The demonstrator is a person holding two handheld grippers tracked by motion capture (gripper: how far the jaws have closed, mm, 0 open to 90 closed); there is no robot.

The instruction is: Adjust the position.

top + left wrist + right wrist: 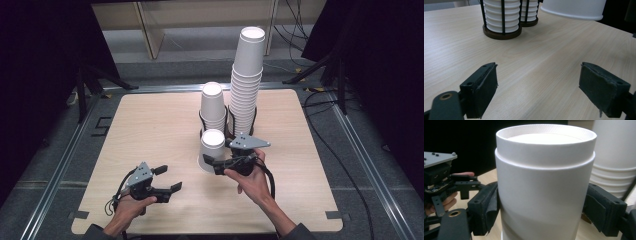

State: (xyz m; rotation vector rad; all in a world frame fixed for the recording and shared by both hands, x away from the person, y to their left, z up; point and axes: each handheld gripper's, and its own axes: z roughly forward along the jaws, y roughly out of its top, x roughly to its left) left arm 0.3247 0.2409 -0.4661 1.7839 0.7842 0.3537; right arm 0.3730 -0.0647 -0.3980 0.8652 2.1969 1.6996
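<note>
Right gripper point(212, 162): closed around upside-down cup point(212, 150), near middle of table point(150, 125)
Left gripper point(169, 178): wide open, empty, near left
Stacks point(245, 85): far behind cup

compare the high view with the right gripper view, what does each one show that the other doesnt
High view alone: the whole wooden table, the tall stack of upside-down cups from top to bottom, the shorter stack beside it, and the right gripper from above in the person's hand.

Right gripper view alone: a close look at the jaws standing on either side of the single cup, one pad against its wall; whether the other touches is unclear.

Both: the single upside-down cup, the left gripper with open jaws, and the tall stack.
</note>
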